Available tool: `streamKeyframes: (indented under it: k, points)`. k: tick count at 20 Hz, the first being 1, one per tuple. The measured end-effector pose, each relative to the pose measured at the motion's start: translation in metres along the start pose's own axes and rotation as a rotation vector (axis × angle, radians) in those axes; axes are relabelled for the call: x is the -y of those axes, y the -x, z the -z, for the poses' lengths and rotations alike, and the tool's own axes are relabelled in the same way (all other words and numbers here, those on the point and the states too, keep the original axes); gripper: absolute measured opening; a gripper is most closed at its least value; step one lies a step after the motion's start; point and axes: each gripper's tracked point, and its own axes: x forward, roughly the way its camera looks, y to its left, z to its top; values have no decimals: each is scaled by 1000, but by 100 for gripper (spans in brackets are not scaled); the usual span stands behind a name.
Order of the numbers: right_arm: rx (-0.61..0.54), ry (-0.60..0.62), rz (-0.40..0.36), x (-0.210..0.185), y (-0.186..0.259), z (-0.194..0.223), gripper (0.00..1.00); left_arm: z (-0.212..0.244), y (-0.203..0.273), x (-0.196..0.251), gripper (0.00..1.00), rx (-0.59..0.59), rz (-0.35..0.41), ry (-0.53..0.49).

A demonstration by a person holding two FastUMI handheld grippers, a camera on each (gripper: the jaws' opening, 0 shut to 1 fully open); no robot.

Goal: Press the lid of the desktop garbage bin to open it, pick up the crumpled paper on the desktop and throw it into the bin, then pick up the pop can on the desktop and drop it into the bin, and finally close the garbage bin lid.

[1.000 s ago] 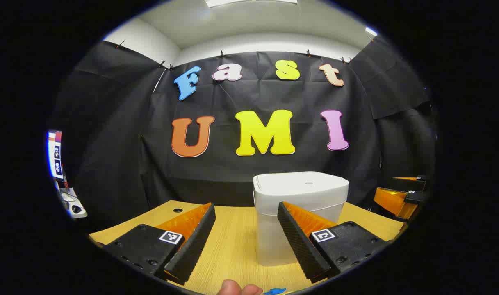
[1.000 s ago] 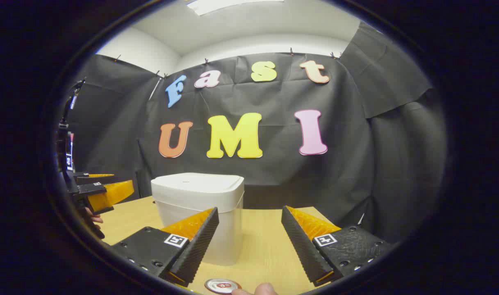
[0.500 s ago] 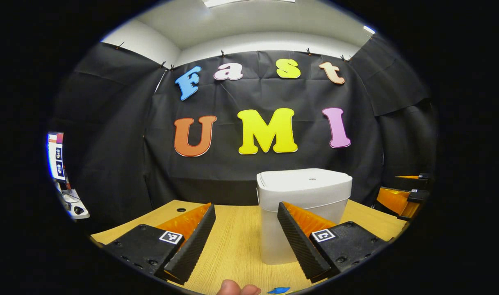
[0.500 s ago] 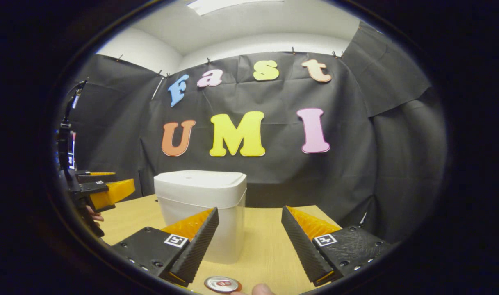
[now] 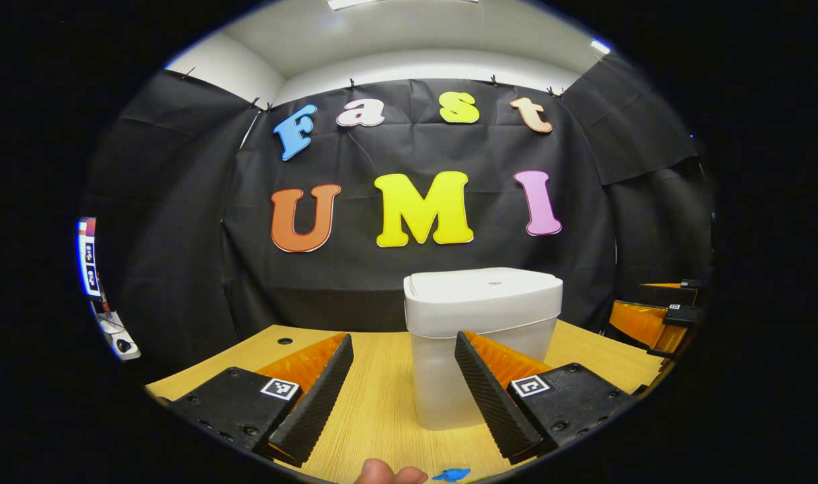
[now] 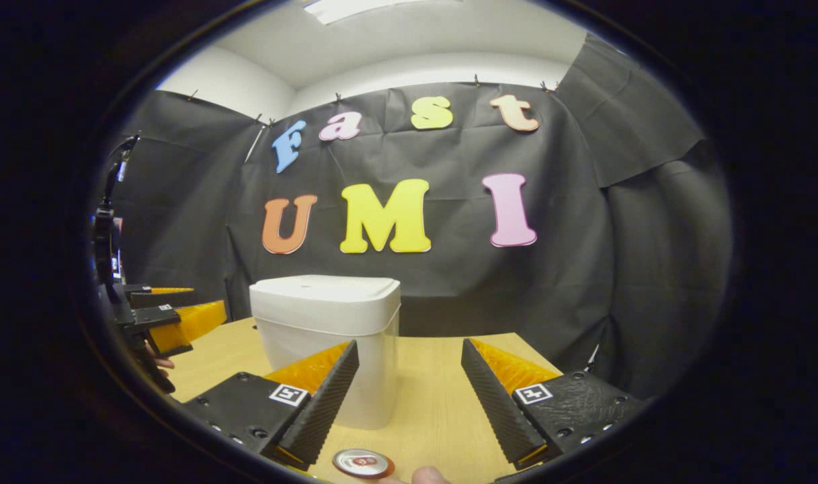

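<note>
White bin (image 5: pixel 482 336), lid closed, seen on desk (image 5: pixel 375 403) at 12-to-1 o'clock beyond left gripper (image 5: pixel 403 390), fingers parted, empty. Right gripper (image 6: pixel 409 396) likewise spread, empty; pop can (image 6: pixel 363 462) top seen at 6 o'clock.

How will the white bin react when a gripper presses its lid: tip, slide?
The desktop garbage bin is taller than its base is wide and narrows downward, so an off-centre push might tip it. It looks like thin, translucent plastic, probably light, so it may slide on the smooth wooden desktop. Pressing straight down on the closed lid seems safest.
</note>
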Motion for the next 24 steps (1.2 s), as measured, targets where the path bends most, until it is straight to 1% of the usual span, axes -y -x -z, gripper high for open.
streamKeyframes:
  k: [3, 4, 5, 6, 7, 10, 11, 12, 13, 15, 17, 21, 24]
  points:
    - [-1, -9, -7, -2, 2, 1, 95, -1, 2, 1, 98, -1, 0, -11]
    - [1, -9, -10, -3, 3, 0, 93, -1, 2, 1, 98, -3, -3, -8]
    - [1, -10, -12, -3, 3, -1, 95, 0, 2, 2, 98, -6, -2, -8]
    - [0, -11, -15, -4, 4, -2, 93, 1, 3, 2, 98, -6, -3, -8]
    - [-1, -13, -20, -5, 5, -1, 95, 1, 4, 2, 98, -5, -4, -9]
    - [-11, -11, -41, -9, 6, -3, 95, 0, 4, -1, 98, -1, -12, -6]
    - [-18, -9, -46, -10, 7, -3, 93, 1, 6, -2, 98, 0, -12, -1]
    - [-21, -10, -48, -11, 8, -4, 93, 1, 6, -2, 98, 1, -11, 3]
    - [-21, -10, -52, -12, 8, -5, 95, 0, 7, -1, 98, 3, -11, 6]
    - [-18, -11, -52, -13, 6, -11, 95, -1, 7, -1, 98, 7, -7, 8]
    - [-22, -10, -80, -23, 1, -22, 93, -1, 7, -2, 98, 11, -4, 6]
    - [-15, 6, -134, -42, -16, -47, 94, 5, 8, -2, 98, -1, 3, 5]
    - [-31, 4, -190, -63, -32, -60, 94, 7, 11, -6, 98, -3, -5, 8]
